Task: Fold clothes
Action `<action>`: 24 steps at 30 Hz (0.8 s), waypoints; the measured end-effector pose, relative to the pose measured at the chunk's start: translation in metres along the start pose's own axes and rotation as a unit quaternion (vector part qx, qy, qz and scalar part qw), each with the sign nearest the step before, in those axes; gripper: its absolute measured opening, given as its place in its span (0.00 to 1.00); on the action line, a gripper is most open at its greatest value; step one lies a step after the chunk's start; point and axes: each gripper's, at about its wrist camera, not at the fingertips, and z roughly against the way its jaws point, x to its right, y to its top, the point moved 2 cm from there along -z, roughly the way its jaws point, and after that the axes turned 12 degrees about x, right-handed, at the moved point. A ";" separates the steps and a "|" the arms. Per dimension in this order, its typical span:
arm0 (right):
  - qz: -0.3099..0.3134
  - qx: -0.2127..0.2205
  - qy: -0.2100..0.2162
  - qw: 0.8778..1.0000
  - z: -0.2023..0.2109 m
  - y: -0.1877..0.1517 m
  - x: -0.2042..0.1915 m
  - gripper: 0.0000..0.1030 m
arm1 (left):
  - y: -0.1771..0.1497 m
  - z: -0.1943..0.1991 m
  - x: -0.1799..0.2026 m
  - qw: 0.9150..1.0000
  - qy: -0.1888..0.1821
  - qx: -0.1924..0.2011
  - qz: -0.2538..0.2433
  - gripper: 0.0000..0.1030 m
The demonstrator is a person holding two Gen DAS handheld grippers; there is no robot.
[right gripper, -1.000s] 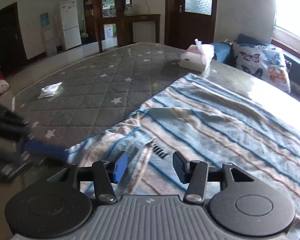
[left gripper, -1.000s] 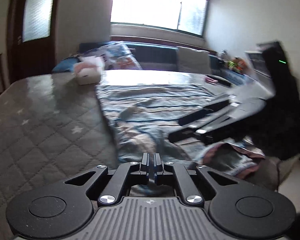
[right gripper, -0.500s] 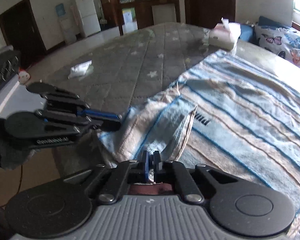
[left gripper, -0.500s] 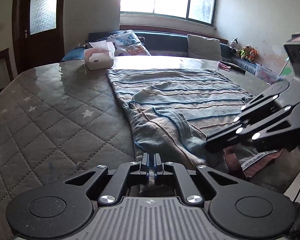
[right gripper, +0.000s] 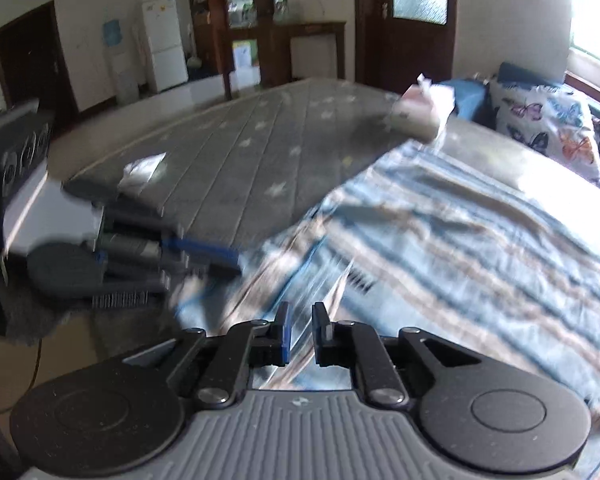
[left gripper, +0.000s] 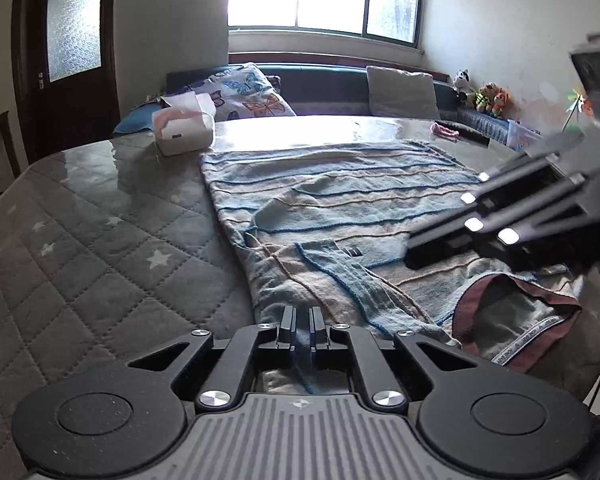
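A blue and tan striped garment point(left gripper: 332, 208) lies spread on the grey quilted mattress point(left gripper: 80, 248), its near end bunched, with a maroon-edged waistband point(left gripper: 516, 312) at the right. My left gripper point(left gripper: 301, 320) is shut on the garment's near edge. The right gripper's body point(left gripper: 512, 220) shows at the right, above the cloth. In the right wrist view, which is blurred, my right gripper point(right gripper: 301, 330) holds a fold of the garment point(right gripper: 440, 248) between narrowly parted fingers. The left gripper point(right gripper: 140, 256) shows at the left there.
A tissue box point(left gripper: 182, 130) stands at the far left of the garment. Butterfly pillow point(left gripper: 252, 94) and grey cushion point(left gripper: 402, 92) lie by the window. A white packet point(right gripper: 142, 168) lies on the mattress. The mattress edge is just below both grippers.
Both grippers pulled the garment's near end toward me. The right gripper, open one second ago, closed on the cloth, and its fingers now stand a little wider than half a second ago.
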 end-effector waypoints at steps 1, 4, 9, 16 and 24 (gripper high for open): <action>-0.001 0.004 -0.003 1.000 -0.004 0.004 0.003 0.10 | -0.001 -0.001 0.002 1.000 -0.003 -0.002 -0.003 0.07; -0.008 0.004 -0.002 1.000 -0.022 0.012 0.011 0.10 | -0.005 -0.004 0.009 1.000 -0.012 -0.009 -0.011 0.08; -0.003 -0.003 0.005 1.000 -0.056 0.015 0.012 0.10 | -0.008 -0.002 0.019 0.999 -0.023 -0.011 -0.030 0.22; 0.002 -0.015 0.011 1.000 -0.080 0.009 0.015 0.15 | -0.004 0.007 0.023 0.999 -0.027 -0.005 -0.043 0.30; 0.079 -0.033 0.026 0.996 -0.052 -0.007 -0.006 0.17 | -0.009 0.014 0.012 0.999 -0.006 -0.012 -0.049 0.35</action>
